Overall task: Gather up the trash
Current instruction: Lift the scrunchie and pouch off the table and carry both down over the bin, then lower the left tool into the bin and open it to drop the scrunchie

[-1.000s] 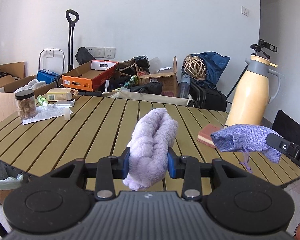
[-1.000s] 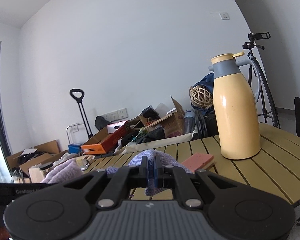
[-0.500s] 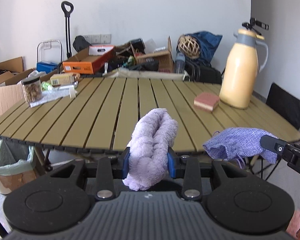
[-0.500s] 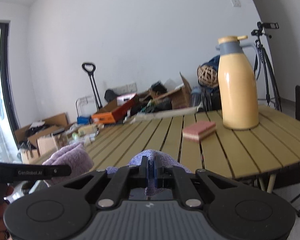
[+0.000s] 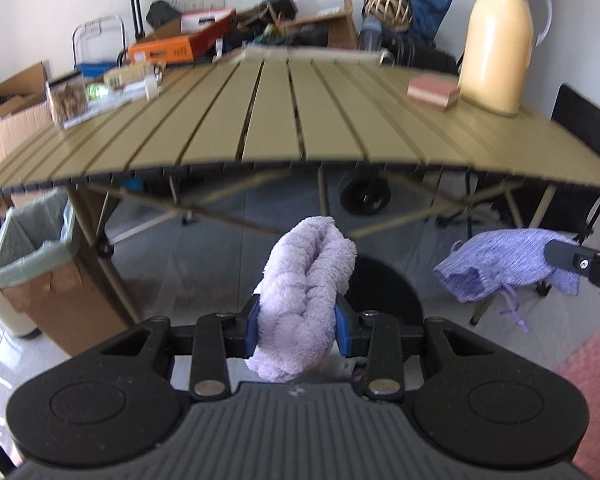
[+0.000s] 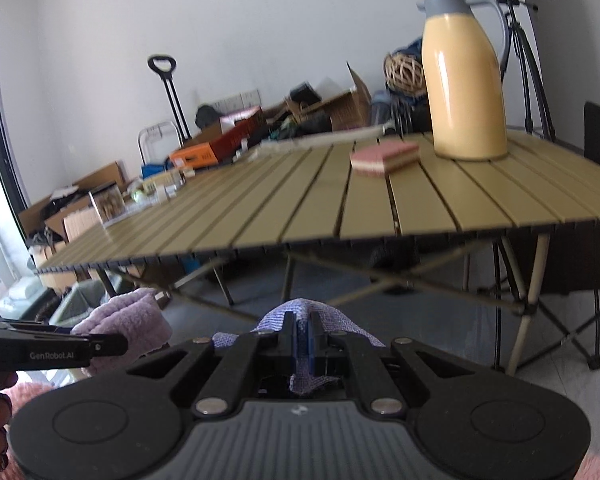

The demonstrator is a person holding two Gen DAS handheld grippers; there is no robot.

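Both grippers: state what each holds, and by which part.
Left gripper pinches the fluffy lilac cloth near its lower end. Right gripper clamps the thin purple cloth at a bunched fold.

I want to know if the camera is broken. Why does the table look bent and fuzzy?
It isn't broken. Left wrist view: the fisheye lens bows the table edge, and the far clutter looks smeared, likely from motion; the fluffy lilac cloth stays sharp. Right wrist view: the table leans and its edge looks soft, the yellow jug shows window glare, and the corners go dark.
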